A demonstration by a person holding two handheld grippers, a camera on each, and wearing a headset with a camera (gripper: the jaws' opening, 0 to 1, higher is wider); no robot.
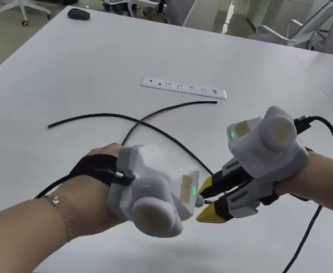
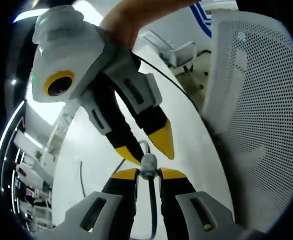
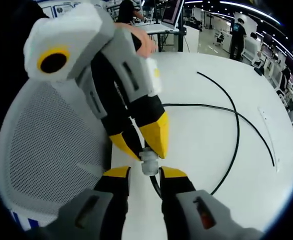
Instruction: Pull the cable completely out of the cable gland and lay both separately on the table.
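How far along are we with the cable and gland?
Done: nothing yet; the cable still enters the cable gland. In hand: left tool pinches the gland, right tool flanks the cable beside it. Left: pull it out, lay both on the table.

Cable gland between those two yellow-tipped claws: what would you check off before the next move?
1. Grip of the left gripper on the cable gland: ok, the gland sits between its yellow tips.
2. Hold of the right gripper on the cable: cannot tell.
3. Cable out of the gland: not ok, it runs into it.
4. Slack cable lying loose on the table: ok.
5. The power strip away from both grippers: ok.
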